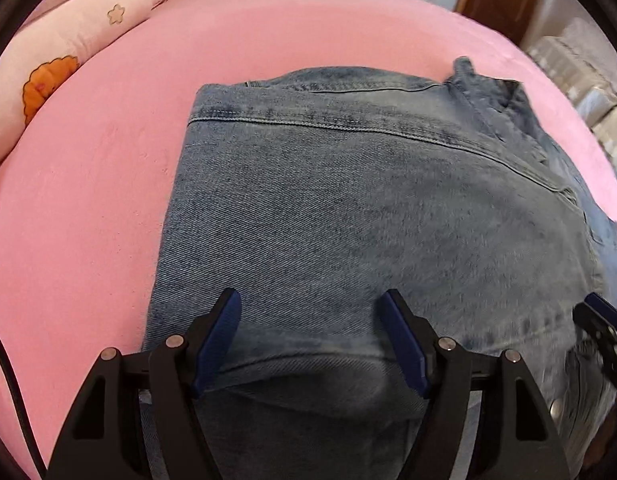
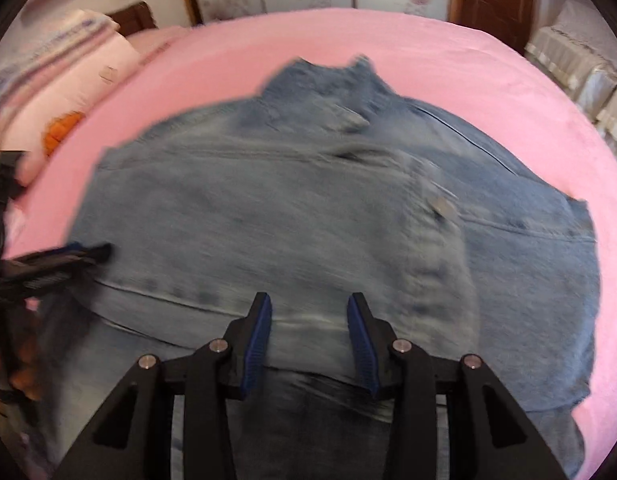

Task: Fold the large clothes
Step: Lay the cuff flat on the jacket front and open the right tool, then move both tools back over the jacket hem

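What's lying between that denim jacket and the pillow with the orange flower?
Nothing: only bare pink sheet separates the denim jacket from the pillow, clearest in the left wrist view.

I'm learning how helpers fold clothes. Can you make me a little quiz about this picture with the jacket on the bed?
1. True or false: the denim jacket lies on a pink bed.
2. What is printed on the pillow at the side of the bed? A) an orange flower B) a green frog C) a blue car
3. Fill in: neither the left gripper nor the right gripper is pinching the jacket; both are ____.

Key: 1 true. 2 A. 3 open.
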`<state>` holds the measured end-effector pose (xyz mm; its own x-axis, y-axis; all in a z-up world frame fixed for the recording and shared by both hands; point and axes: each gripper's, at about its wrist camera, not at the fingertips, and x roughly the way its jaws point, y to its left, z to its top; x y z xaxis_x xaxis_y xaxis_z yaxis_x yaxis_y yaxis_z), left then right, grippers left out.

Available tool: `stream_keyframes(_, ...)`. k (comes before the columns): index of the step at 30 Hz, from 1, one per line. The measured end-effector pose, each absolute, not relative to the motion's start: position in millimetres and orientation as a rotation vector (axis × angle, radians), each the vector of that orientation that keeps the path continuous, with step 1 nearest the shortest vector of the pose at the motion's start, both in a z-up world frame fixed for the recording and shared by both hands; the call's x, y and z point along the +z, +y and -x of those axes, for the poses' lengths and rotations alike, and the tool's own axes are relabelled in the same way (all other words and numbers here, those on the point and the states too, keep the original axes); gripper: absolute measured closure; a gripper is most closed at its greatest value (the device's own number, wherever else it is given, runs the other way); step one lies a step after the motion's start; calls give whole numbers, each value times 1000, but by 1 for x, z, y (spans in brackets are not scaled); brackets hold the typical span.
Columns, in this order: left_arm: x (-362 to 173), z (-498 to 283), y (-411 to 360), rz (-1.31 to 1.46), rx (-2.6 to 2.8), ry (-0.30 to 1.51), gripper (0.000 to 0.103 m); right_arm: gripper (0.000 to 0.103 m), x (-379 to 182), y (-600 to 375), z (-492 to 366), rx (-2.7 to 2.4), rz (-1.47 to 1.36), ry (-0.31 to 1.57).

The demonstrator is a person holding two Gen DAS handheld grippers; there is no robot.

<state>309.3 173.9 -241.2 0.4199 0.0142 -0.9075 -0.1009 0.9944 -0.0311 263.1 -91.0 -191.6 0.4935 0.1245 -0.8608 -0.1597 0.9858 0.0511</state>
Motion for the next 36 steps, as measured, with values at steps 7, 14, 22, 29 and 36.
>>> stream_keyframes(7, -239, -307, 176, 64, 54, 1147, 30, 70, -186, -124, -251, 225, -62, 1025)
stream_keyframes(14, -217, -300, 160, 12, 68, 1153, 29, 69, -161, -124, -236, 229, -83, 993)
stream_keyframes(22, -147, -267, 138, 35, 23, 1039, 29, 69, -114, -138, -201, 231, -125, 920)
stream_keyframes(29, -88, -229, 118, -13, 17, 978, 29, 69, -59, -152, -156, 191, -122, 836)
stream_keyframes(36, -43, -182, 109, -42, 43, 929, 29, 65, -13, -166, -100, 168, -127, 768)
